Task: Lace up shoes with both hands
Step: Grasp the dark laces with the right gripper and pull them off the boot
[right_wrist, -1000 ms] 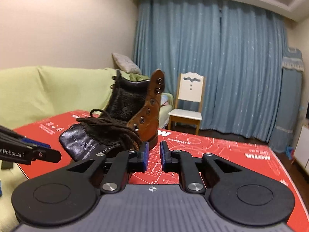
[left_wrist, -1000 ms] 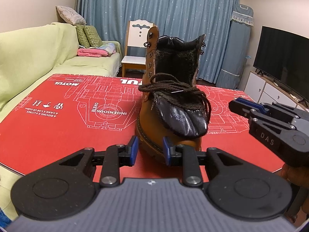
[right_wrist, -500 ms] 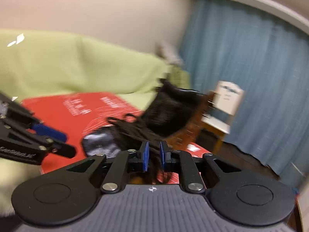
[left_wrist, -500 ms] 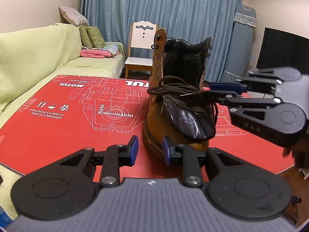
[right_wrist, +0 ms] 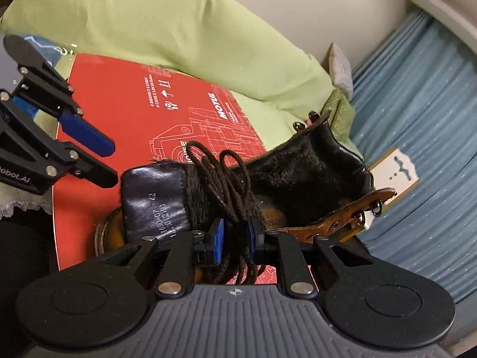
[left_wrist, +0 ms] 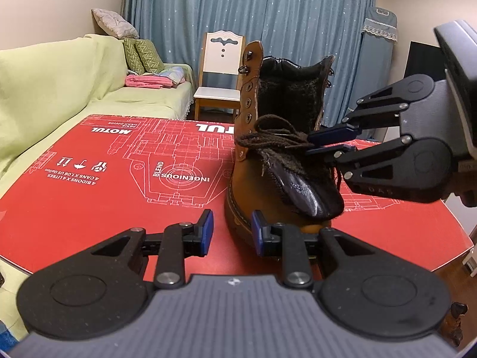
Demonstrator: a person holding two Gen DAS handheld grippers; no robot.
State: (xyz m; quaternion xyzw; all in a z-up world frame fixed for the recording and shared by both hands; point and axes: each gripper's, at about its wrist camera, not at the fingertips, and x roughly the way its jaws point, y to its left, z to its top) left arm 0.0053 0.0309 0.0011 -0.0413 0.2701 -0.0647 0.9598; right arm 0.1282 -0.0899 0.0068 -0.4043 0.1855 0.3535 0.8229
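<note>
Right wrist view shows the boot (right_wrist: pixel 301 179) standing on the red board (right_wrist: pixel 167 113), its laces (right_wrist: pixel 229 179) heaped loose over the tongue, upper eyelets bare. The right gripper (right_wrist: pixel 234 237) brackets that heap, fingers parted; the left gripper (left_wrist: pixel 231 232) waits open before the toe. Lacing has barely begun.

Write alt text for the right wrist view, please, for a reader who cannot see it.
The right gripper has its open fingers on either side of a bundle of dark brown laces piled on a brown boot whose black tongue flops forward. The boot stands on a red printed board, and the left gripper hovers open at the left.
</note>
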